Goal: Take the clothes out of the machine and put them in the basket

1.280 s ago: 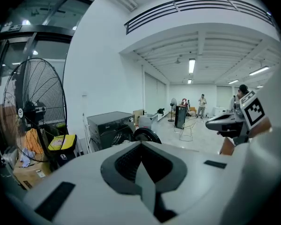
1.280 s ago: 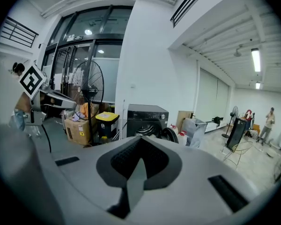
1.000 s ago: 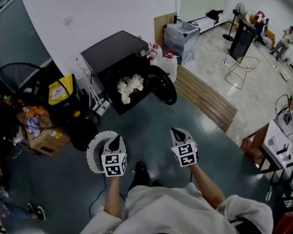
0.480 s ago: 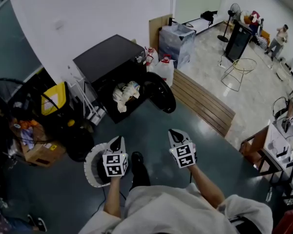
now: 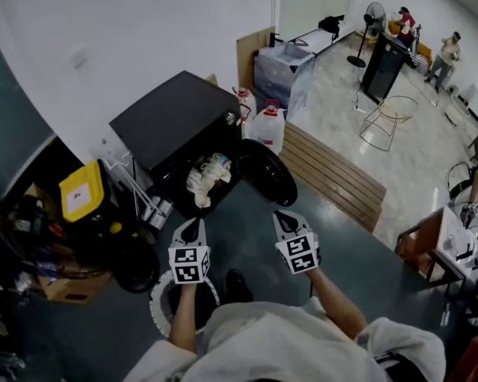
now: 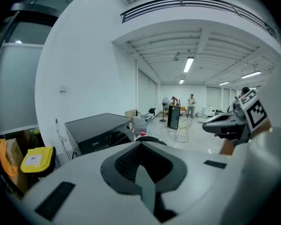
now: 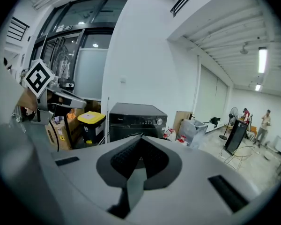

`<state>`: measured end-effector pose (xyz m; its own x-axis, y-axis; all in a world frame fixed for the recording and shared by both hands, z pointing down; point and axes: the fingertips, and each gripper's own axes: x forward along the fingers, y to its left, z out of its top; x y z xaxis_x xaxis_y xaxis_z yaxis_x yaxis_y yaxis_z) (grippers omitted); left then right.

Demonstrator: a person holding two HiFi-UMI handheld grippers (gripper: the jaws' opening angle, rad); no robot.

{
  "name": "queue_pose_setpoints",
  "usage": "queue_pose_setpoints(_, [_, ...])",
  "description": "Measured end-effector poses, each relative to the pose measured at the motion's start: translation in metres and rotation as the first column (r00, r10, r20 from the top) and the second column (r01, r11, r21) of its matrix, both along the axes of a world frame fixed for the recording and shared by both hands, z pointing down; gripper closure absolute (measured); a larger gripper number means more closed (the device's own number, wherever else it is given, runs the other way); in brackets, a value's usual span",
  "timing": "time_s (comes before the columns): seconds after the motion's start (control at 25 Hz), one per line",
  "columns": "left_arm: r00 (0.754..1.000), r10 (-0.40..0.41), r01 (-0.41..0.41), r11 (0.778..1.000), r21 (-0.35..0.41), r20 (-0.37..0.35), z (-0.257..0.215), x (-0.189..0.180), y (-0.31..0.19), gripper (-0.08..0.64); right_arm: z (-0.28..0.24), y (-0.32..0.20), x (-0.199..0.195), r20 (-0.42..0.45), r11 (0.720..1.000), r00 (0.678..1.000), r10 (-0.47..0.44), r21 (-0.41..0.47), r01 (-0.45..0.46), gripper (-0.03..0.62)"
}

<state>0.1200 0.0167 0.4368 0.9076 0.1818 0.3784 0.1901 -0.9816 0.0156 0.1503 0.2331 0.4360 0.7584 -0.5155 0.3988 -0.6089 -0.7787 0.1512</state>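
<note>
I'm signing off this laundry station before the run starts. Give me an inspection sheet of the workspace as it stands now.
Surface: dark floor, with paler flooring further off.
Job's things: black washing machine with its door open and pale clothes spilling from the opening; white basket on the floor at the person's feet.
Clutter: yellow-lidded bin, cardboard box, red-capped jugs beside the machine.
Grippers: left gripper and right gripper are both shut and empty, short of the machine.
Cables: thin cord on the pale floor.
Surroundings: white wall, wooden slats, people far off.
</note>
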Motion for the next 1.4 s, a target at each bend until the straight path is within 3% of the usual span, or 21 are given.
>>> queue_pose_setpoints(0.52, [1.000,0.020,-0.020,1.000,-0.013,0.013,0.005,0.154,-0.103,0.541,-0.006,-0.106,0.144,0.004,1.000,1.000,0.009,-0.023,-0.009,0.571])
queue_pose_setpoints(1.0, [0.995,-0.030,0.032,0.999,-0.028,0.093,0.046,0.209,-0.135,0.541,0.038,-0.154,0.216,0.090,0.997,0.994,-0.055,-0.043,0.060,0.571])
queue_pose_setpoints(1.4, [0.983,-0.101,0.106,0.994,-0.020,0.156,0.097,0.239,-0.118,0.541,0.090,-0.162,0.273,0.148,0.984,0.975,-0.162,-0.044,0.171,0.571])
